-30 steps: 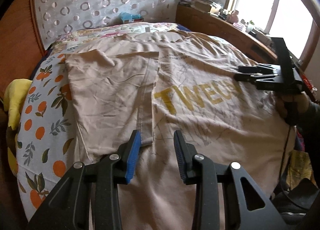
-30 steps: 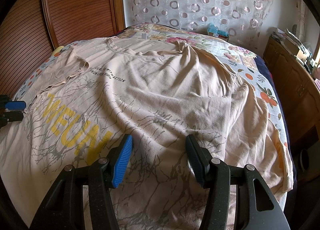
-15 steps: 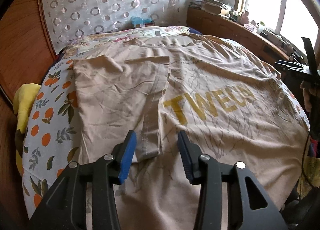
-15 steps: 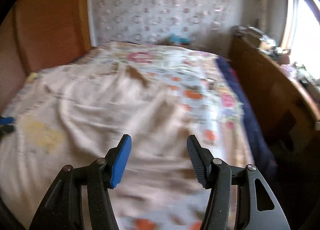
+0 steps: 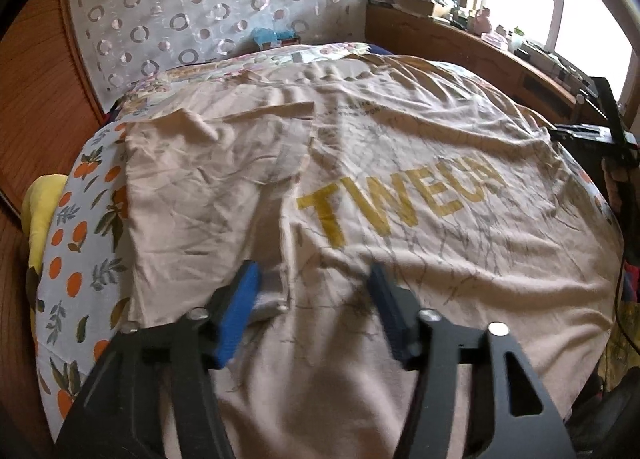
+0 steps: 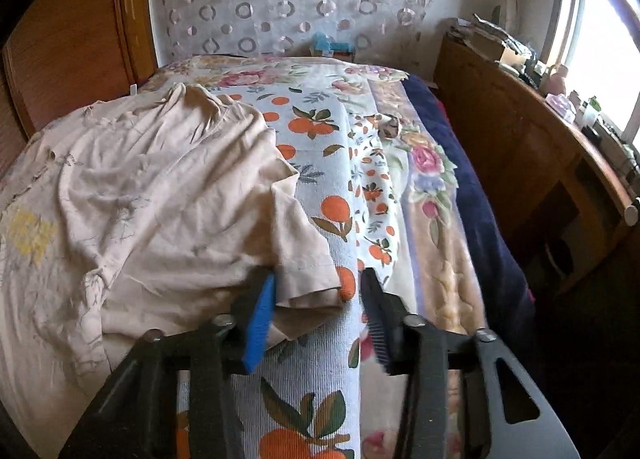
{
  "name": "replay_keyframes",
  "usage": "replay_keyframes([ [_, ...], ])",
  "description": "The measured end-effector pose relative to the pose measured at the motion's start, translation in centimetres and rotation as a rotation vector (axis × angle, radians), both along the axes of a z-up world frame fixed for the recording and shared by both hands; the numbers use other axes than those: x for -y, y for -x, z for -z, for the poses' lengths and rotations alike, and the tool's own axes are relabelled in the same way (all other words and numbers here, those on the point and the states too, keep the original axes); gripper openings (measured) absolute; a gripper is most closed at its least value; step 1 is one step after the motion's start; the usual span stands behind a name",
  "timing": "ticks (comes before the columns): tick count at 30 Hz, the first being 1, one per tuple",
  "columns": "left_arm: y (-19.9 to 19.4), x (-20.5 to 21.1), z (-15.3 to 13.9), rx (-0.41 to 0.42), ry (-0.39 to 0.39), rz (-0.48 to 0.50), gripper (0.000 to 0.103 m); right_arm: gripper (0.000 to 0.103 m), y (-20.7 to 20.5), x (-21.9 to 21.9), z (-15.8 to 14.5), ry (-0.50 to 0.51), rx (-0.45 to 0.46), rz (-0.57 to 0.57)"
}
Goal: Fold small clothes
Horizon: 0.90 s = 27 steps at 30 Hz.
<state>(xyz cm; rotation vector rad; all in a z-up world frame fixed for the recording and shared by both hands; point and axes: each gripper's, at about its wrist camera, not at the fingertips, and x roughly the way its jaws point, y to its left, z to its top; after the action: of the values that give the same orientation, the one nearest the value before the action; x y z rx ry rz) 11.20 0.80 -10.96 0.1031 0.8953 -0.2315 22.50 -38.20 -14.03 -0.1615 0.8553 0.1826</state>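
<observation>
Two changes stand out. One second ago the left gripper (image 5: 310, 305) stood with its jaws fairly close over the hem of the folded-in side of the beige T-shirt (image 5: 400, 187); its jaws have just been opening and now stand wide and released, with only a corner of that folded panel's hem lying by the left pad, not pinched. That flap lies flat on the shirt's body, so the first side fold looks finished and let go.

Meanwhile the right gripper (image 6: 318, 309) has swung away from the printed chest to the shirt's other edge. Its jaws have just been closing, and the right sleeve (image 6: 304, 255) now sits between them; the left pad seems to touch the cuff, the other pad stands apart, so nothing is clamped yet. I judge the matching fold of this side is about to begin.

The shirt lies spread front-up on the bed (image 6: 316, 163).

Only the left wrist view shows the finished fold, the yellow lettering (image 5: 400, 203), and the right gripper from outside at the far edge. Only the right wrist view shows the sleeve bunched over the orange-print sheet.
</observation>
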Motion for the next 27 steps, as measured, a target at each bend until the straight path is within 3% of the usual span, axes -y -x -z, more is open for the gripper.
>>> replay_keyframes([
  [1, 0.0, 0.4, 0.1, -0.004, -0.006, 0.011, 0.076, 0.020, 0.0, -0.1, -0.1, -0.002, 0.001, -0.011],
  [4, 0.0, 0.8, 0.2, -0.006, -0.011, 0.013, 0.082, 0.006, 0.2, -0.5, -0.1, 0.030, 0.007, -0.032],
  [7, 0.0, 0.9, 0.2, -0.009, -0.008, 0.018, 0.084, 0.004, 0.8, -0.4, -0.9, 0.017, 0.032, -0.052],
  [11, 0.1, 0.9, 0.2, -0.009, -0.011, 0.019, 0.085, 0.004, 2.2, -1.0, -4.2, -0.040, 0.101, -0.098],
  [15, 0.1, 0.9, 0.2, -0.010, -0.011, 0.020, 0.086, 0.004, 3.6, -4.3, -8.5, -0.073, 0.182, -0.197],
  [19, 0.1, 0.9, 0.2, -0.010, -0.010, 0.020, 0.086, 0.004, 3.6, -9.2, -11.1, -0.131, 0.182, -0.325],
  [23, 0.1, 0.9, 0.2, -0.010, -0.010, 0.021, 0.086, 0.004, 3.2, -15.1, -10.7, -0.162, 0.145, -0.430],
  [27, 0.1, 0.9, 0.2, -0.011, -0.010, 0.021, 0.086, 0.004, 1.9, -18.3, -8.8, -0.139, 0.113, -0.437],
])
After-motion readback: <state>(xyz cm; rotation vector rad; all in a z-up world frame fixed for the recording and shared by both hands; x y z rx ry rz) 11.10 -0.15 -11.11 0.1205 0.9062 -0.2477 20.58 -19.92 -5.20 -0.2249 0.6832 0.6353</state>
